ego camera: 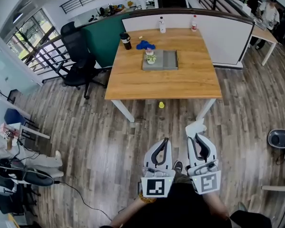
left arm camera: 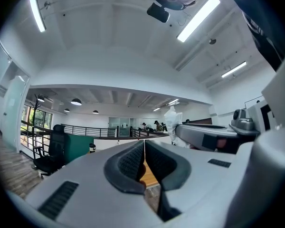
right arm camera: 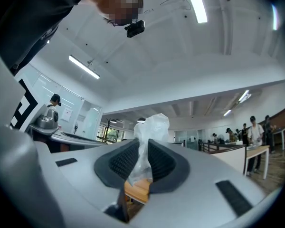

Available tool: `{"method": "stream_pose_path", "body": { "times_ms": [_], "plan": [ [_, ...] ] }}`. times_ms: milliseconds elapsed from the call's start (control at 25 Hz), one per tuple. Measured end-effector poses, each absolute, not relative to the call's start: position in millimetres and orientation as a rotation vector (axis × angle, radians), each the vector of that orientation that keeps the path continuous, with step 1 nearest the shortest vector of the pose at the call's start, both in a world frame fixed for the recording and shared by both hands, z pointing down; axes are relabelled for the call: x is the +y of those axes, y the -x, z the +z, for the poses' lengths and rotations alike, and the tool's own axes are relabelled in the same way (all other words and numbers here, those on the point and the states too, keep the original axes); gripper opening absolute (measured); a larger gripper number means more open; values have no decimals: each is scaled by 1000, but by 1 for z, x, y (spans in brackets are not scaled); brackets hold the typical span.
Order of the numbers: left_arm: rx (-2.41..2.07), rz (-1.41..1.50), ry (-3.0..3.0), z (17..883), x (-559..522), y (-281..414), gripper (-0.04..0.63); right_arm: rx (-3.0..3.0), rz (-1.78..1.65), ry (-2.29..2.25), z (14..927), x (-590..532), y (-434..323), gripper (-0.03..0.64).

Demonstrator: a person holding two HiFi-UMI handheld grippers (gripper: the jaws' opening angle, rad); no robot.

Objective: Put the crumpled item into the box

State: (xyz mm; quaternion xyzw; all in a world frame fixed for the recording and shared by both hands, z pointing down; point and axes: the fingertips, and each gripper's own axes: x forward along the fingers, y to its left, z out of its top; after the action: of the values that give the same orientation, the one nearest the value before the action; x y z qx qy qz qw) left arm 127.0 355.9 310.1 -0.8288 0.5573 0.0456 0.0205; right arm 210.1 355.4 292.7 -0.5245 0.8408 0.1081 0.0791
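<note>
Right gripper (right arm camera: 143,151): jaws nearly together, pinching a crumpled translucent white plastic wad (right arm camera: 150,126) that pokes out past the fingertips. Left gripper (left arm camera: 144,148): jaws closed, nothing between them. Shallow grey box (ego camera: 169,59) sits on the wooden table (ego camera: 190,82), well ahead of both grippers' fingertips.

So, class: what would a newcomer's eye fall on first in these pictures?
The right tool grips crumpled white plastic, which sticks up past its tips. Beside it, the left tool is shut and empty. Ahead stands a wooden table with a grey box on it.
</note>
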Motion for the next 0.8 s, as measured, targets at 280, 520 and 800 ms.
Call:
{"method": "stream_pose_path", "body": {
  "times_ms": [280, 520, 800],
  "plan": [
    [1720, 65, 2573, 320, 317, -156, 25, 2523, 296, 1597, 309, 316, -251, 69],
    [1744, 47, 2569, 322, 288, -178, 26, 2541, 306, 1578, 314, 283, -274, 69],
    [1806, 91, 2547, 325, 264, -184, 26, 2612, 312, 1500, 321, 262, -272, 69]
  ]
}}
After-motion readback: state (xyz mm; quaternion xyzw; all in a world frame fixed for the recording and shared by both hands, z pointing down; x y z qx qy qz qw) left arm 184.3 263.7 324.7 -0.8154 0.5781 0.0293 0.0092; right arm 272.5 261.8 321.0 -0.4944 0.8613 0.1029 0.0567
